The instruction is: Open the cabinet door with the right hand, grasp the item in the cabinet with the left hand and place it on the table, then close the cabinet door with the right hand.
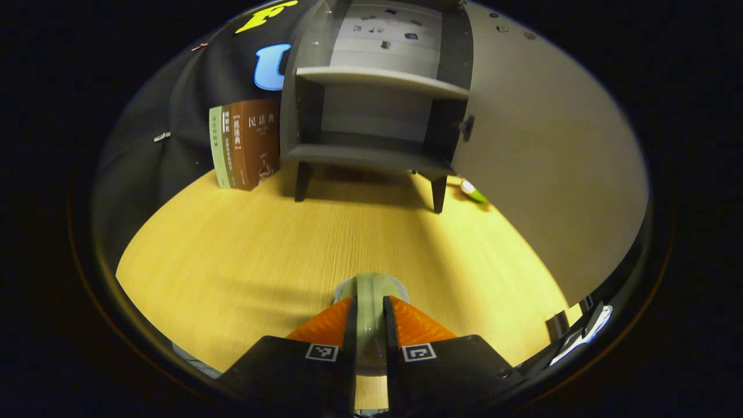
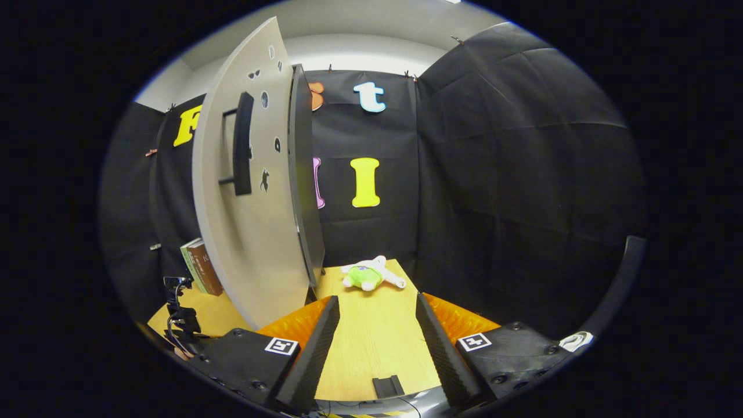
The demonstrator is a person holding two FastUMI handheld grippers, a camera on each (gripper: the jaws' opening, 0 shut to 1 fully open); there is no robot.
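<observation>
In the left gripper view, the left gripper (image 1: 369,319) is squeezed tight on a pale, smooth, round item (image 1: 369,290), low over the wooden table (image 1: 244,244). The open cabinet (image 1: 371,116) stands far ahead of it. In the right gripper view, the right gripper (image 2: 371,325) is wide open and holds nothing, the flat grey cabinet door (image 2: 255,232) just to its left and a soft toy (image 2: 368,274) ahead
</observation>
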